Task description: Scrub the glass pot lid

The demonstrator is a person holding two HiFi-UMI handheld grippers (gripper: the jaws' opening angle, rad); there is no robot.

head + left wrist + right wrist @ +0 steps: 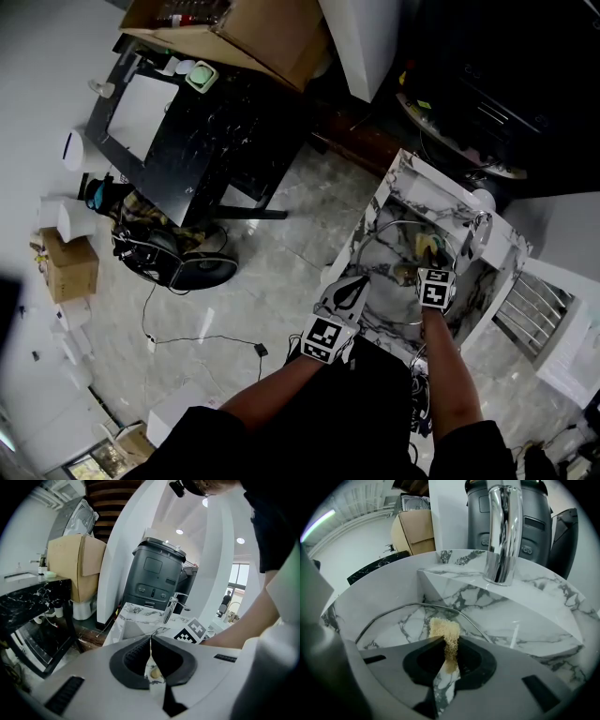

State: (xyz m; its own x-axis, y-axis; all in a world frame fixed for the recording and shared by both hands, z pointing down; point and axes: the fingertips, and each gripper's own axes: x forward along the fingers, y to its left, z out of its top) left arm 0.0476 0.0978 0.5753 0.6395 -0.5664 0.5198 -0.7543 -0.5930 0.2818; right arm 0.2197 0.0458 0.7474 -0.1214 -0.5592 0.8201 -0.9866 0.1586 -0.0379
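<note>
Seemingly the left gripper (151, 639) pinches the glass pot lid (403, 624), while the right gripper (451, 638) clamps a tan scrubber (443, 628).

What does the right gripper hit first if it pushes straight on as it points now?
Most likely the glass pot lid. The loofah scrubber clamped in the right gripper sticks out first, and the lid's rim arcs just ahead in the marble sink. Depth is unclear; it may already touch.
</note>
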